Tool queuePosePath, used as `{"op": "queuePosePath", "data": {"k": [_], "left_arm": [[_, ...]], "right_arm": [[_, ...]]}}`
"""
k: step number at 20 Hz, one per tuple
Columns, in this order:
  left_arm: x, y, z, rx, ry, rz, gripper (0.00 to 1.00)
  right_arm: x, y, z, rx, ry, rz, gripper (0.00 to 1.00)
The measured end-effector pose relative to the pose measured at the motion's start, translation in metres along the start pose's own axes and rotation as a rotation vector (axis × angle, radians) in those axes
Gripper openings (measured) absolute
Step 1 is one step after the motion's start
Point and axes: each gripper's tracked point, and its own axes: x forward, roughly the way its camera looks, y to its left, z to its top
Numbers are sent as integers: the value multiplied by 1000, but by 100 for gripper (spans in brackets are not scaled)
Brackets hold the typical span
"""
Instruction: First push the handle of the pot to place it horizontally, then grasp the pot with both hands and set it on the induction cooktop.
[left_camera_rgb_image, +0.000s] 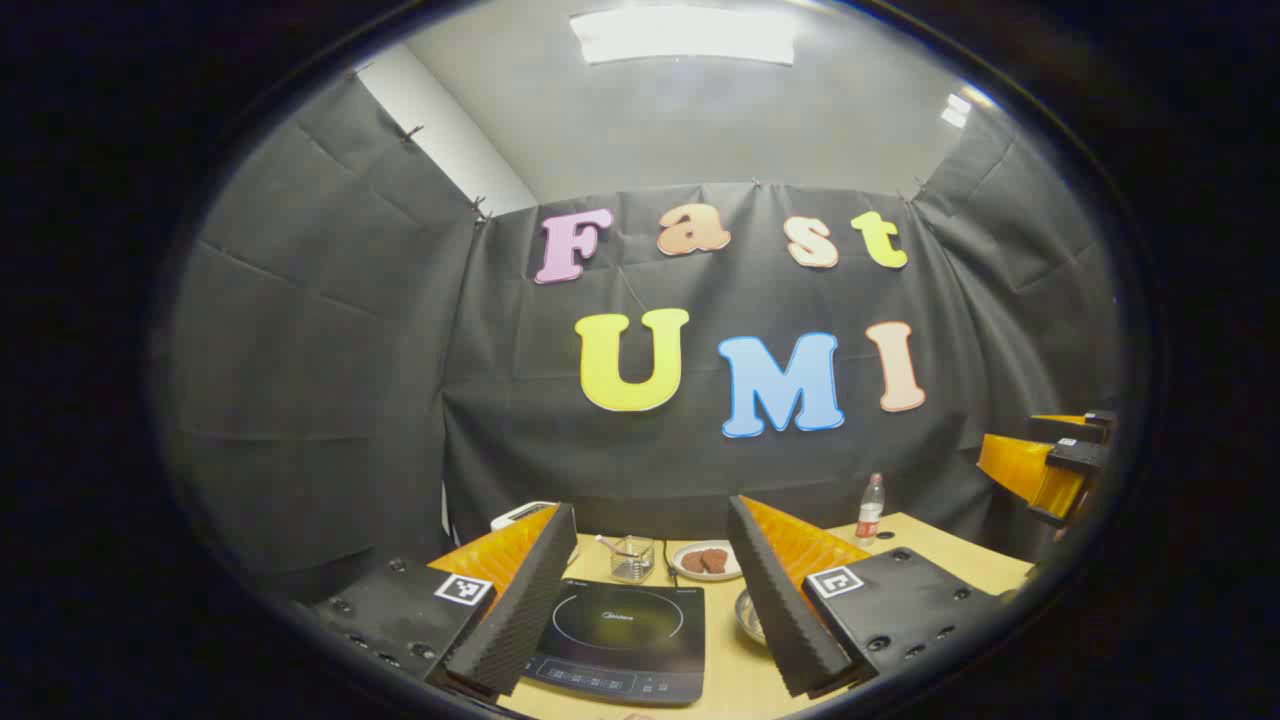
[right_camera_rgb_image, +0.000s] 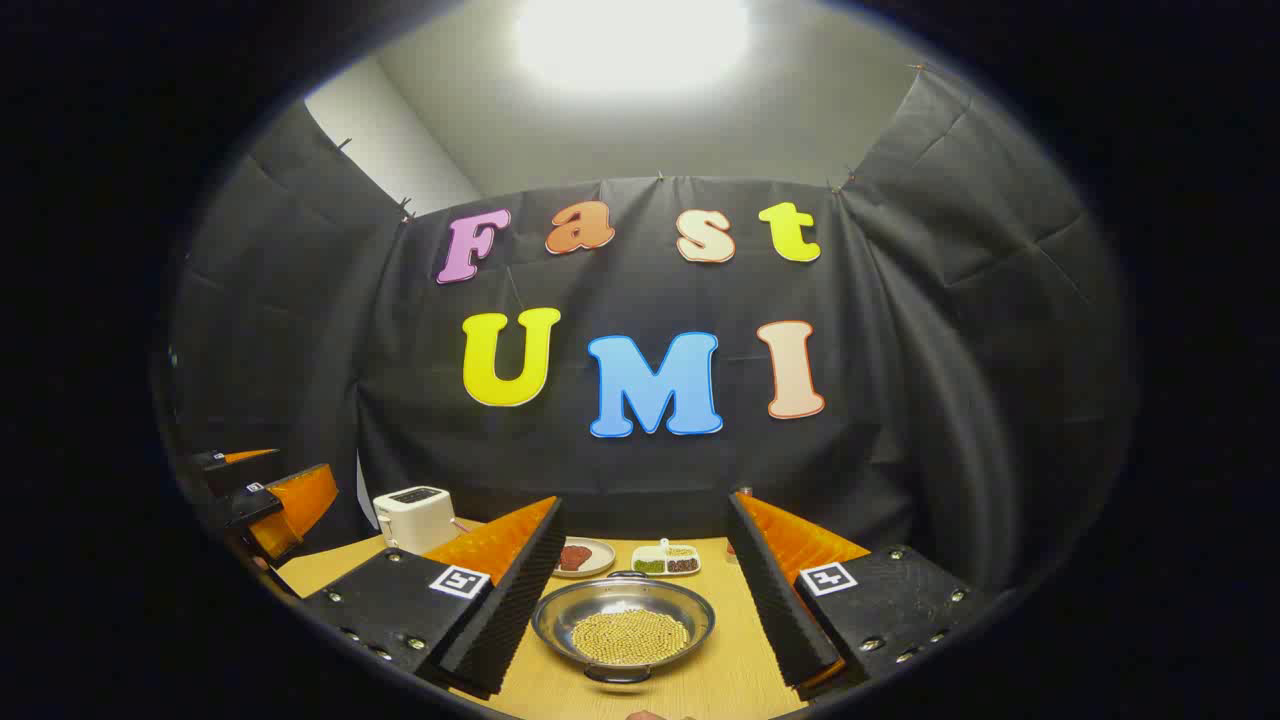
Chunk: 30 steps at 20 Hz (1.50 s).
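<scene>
In the right gripper view a shallow steel pot (right_camera_rgb_image: 692, 606) with yellow beans in it sits on the wooden table, centred between my fingers. One small black handle (right_camera_rgb_image: 617, 674) points toward me and the other points away. My right gripper (right_camera_rgb_image: 645, 512) stands open above and in front of the pot, touching nothing. In the left gripper view the black induction cooktop (left_camera_rgb_image: 620, 625) lies between the open fingers of my left gripper (left_camera_rgb_image: 650, 520), and the pot's rim (left_camera_rgb_image: 748, 618) peeks out just right of it. Each gripper also appears at the other view's edge: right gripper (left_camera_rgb_image: 1055, 462), left gripper (right_camera_rgb_image: 270, 498).
At the back of the table (right_camera_rgb_image: 745, 670) are a white toaster (right_camera_rgb_image: 415, 518), a plate of brown pieces (right_camera_rgb_image: 582, 556) and a divided dish (right_camera_rgb_image: 667, 560). The left gripper view adds a wire basket (left_camera_rgb_image: 632, 558) and a bottle (left_camera_rgb_image: 869, 508).
</scene>
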Motion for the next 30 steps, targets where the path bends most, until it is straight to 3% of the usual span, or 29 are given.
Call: {"op": "queuePosePath", "data": {"k": [23,26,27,29,30], "left_arm": [[3,14,4,1,-18,-8,100],[5,18,2,2,-20,-8,100],[5,19,2,2,-19,-8,100],[5,23,1,1,-17,-7,100],[4,25,1,0,-15,-8,100]], "right_arm": [[3,16,-7,-21,18,0,95],[3,16,-9,-40,22,-22,83],[3,19,-8,-38,23,-20,71],[-1,17,-7,-40,26,-40,68],[3,21,-9,-36,29,-31,56]]}}
